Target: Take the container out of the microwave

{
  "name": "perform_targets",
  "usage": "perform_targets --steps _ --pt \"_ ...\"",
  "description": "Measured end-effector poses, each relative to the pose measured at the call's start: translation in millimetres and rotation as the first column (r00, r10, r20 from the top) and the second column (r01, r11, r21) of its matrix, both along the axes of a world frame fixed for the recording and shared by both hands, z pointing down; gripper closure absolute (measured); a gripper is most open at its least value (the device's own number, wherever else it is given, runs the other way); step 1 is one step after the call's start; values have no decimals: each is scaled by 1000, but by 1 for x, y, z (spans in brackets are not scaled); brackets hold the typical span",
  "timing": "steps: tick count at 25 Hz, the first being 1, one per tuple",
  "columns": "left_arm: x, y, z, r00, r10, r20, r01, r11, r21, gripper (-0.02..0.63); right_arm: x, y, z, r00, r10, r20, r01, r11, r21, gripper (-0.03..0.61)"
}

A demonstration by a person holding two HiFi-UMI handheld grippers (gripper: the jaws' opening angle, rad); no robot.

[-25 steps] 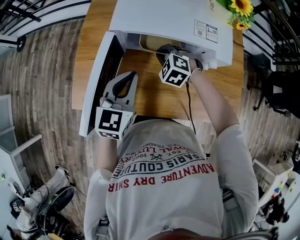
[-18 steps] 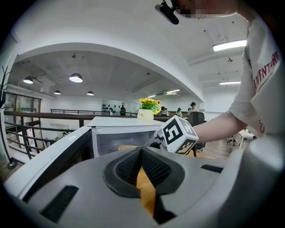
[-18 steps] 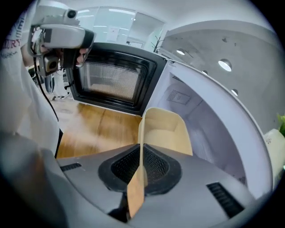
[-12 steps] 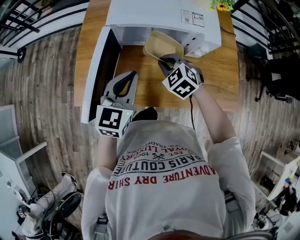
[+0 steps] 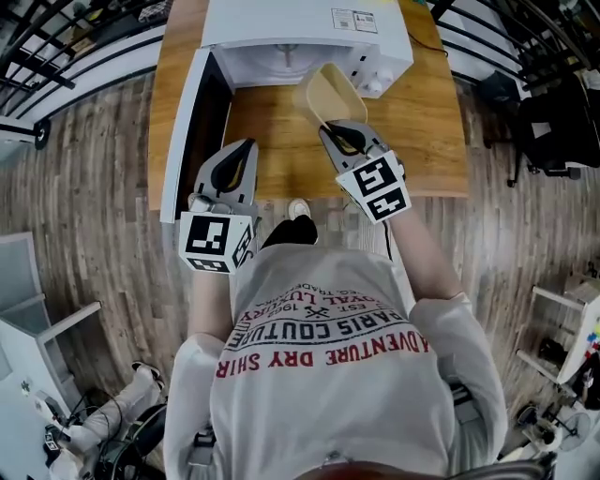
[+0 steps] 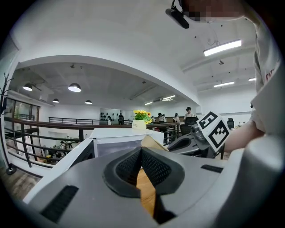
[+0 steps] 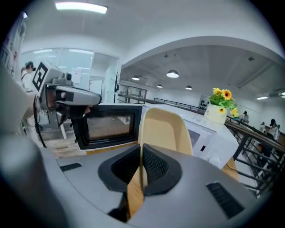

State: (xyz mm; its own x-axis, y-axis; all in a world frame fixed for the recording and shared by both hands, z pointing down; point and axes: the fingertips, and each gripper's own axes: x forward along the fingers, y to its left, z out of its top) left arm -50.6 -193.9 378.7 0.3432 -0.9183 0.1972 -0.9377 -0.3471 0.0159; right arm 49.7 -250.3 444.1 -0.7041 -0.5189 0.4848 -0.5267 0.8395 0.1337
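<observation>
Head view: white box-shaped microwave (image 5: 300, 23) at the far edge of a wooden table (image 5: 422, 122). Its door (image 5: 192, 122) is swung wide to the left. Plank floor (image 5: 84, 159) lies all round. Only this view shows both grippers at once, each with its black-and-white marker cube, and the person's printed white T-shirt (image 5: 328, 356).

The beige, rounded-rectangular container (image 5: 330, 92) is out of the oven cavity, over the table just in front of the microwave's right front corner. It sits at the tip of the right gripper (image 5: 336, 129) and is tilted up on edge. Whether it touches the tabletop cannot be told.

Right gripper view: right gripper (image 7: 141, 156) is clamped on the container (image 7: 164, 129). A thin beige wall is pinched edge-on between the dark, ribbed pads. The container is smooth and matte with rounded corners, and its broad hollow face is turned toward the camera. Behind it are the dark-windowed door (image 7: 109, 124) and the white body (image 7: 209, 138) with a round knob. This view also gives a white pot of sunflowers (image 7: 220, 107) on top of the microwave.

Left gripper view: left gripper (image 6: 141, 153) has its jaws together, pad tips meeting, nothing between them. Wood grain shows through the gap lower down. Past the tips is a sliver of the container (image 6: 151, 143), with the microwave (image 6: 120, 133) behind and the flowers (image 6: 142, 118) on it.

In the head view the left gripper (image 5: 246, 143) sits beside the open door, well apart from the container.
</observation>
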Motion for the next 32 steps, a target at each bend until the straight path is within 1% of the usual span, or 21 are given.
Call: perform_targets --steps 3,7,11,15,17,22,32 --pt "2 12 -7 1000 4 9 -4 1000 19 600 10 18 -17 995 46 86 -45 999 -11 535" --pt "3 24 -14 1000 10 26 -11 999 41 600 22 33 -37 981 92 169 -98 995 33 537" --pt "4 35 -14 999 -1 44 -1 999 38 600 31 47 -51 959 128 253 -146 988 51 538" --pt "4 42 -19 999 -5 48 3 999 46 600 37 60 -63 953 134 271 -171 978 119 538" --pt "5 46 -21 999 3 53 -6 998 55 600 37 63 -68 950 136 281 -179 975 134 538" --pt "6 52 -23 998 8 56 -12 998 62 600 39 64 -75 938 149 314 -199 971 134 540" --pt "4 61 -26 998 -3 67 -2 997 72 600 39 71 -74 930 151 334 -209 967 145 540"
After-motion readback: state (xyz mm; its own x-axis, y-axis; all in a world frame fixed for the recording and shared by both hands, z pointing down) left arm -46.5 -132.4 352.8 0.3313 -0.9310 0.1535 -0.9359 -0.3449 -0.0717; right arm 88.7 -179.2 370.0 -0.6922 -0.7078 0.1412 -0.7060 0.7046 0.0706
